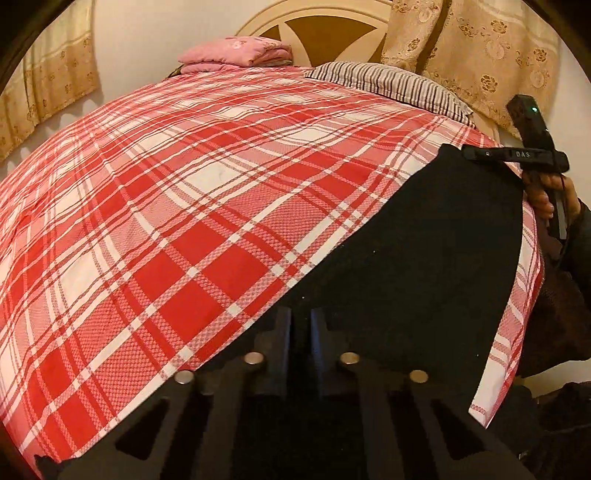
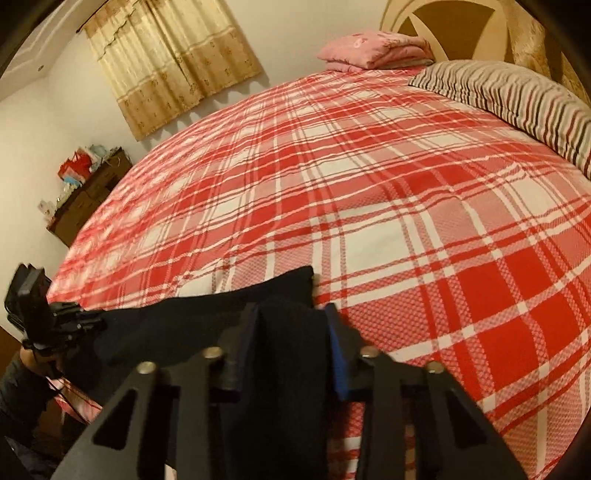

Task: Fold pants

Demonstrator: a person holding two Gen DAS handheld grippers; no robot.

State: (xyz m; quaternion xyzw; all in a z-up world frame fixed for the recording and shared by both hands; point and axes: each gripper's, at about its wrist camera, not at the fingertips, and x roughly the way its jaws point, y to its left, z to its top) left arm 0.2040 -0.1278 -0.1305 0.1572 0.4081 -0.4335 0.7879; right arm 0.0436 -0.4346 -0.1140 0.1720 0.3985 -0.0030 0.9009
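Black pants (image 1: pixel 424 251) lie along the near edge of a bed under a red and white plaid sheet (image 1: pixel 184 221). In the left wrist view my left gripper (image 1: pixel 300 314) is shut at the pants' near end, its two fingers almost touching with the dark cloth pinched between them. In the right wrist view my right gripper (image 2: pixel 291 314) is shut on a thick bunch of the pants (image 2: pixel 166 325), held between its blue pads (image 2: pixel 338 350). The left gripper (image 2: pixel 98 322) also shows there at the cloth's far left end. The right gripper (image 1: pixel 471 152) sits at the pants' far corner, held by a hand.
A striped pillow (image 2: pixel 517 96) and a folded pink blanket (image 2: pixel 373 50) lie at the head of the bed by a round headboard (image 1: pixel 325 33). Beige curtains (image 2: pixel 173 59) hang on the wall. A cluttered wooden dresser (image 2: pixel 92 192) stands beyond the bed.
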